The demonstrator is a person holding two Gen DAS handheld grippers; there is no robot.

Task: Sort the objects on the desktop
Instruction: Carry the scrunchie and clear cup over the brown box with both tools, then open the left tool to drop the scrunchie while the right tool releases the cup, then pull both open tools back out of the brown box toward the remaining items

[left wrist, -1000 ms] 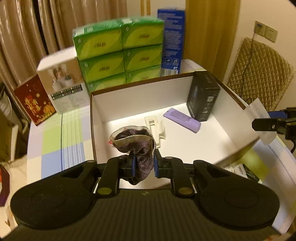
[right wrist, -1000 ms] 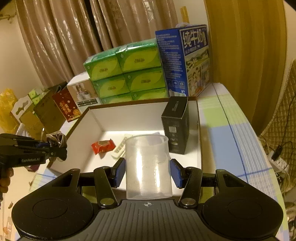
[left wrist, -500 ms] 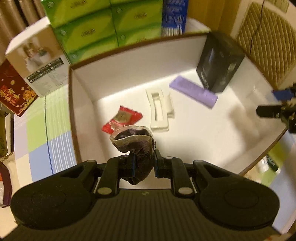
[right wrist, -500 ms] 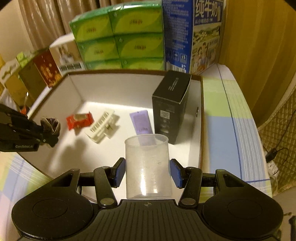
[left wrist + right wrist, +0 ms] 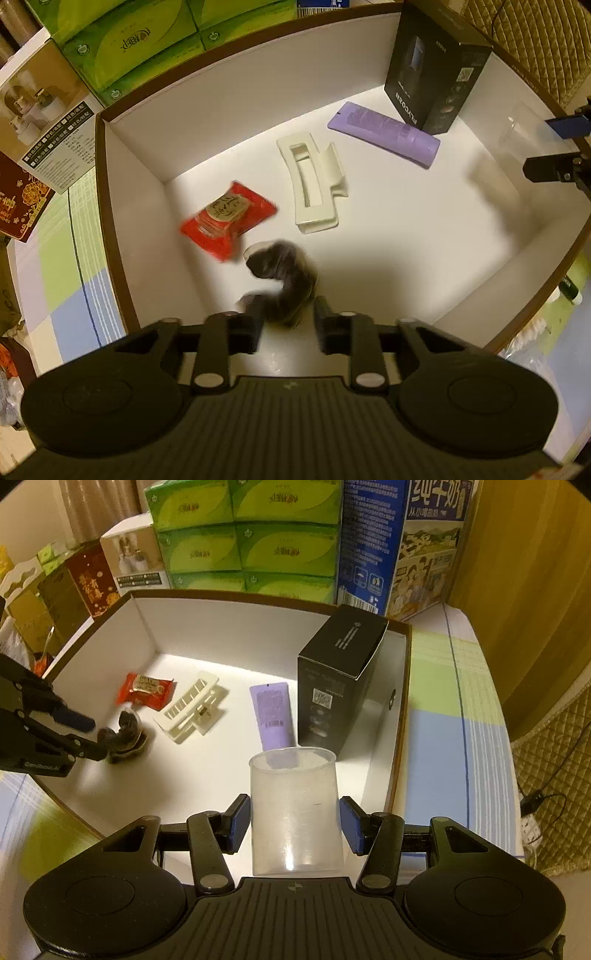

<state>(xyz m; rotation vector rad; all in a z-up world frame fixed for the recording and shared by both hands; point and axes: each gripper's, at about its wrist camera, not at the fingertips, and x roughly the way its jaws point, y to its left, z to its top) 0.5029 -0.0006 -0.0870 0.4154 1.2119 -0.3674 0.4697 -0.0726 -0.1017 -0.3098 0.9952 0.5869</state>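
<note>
L tool (image 5: 287, 328) points down into the white box (image 5: 236, 85) on the desk (image 5: 70, 236); its jaws have just been opening and now stand apart, w/ the dark crumpled wrapper (image 5: 284, 280) blurred between and just beyond the fingertips, pads not pressing it. Wrapper sits over the box floor at the near-left, just beside the red snack packet (image 5: 229, 218). From the R view the L tool (image 5: 92, 734) comes in from the left edge, wrapper (image 5: 125, 734) at its tips.

R tool (image 5: 293, 823) grips a clear plastic cup (image 5: 293, 808) upright between blue pads, about half open, over the box's near-right edge.

Also in box: cream hair clip (image 5: 314, 184) mid, purple tube (image 5: 384, 134) right of it, black carton (image 5: 436, 70) standing at far right. Green tissue packs (image 5: 243, 535) and blue milk carton (image 5: 399, 539) behind the box.
</note>
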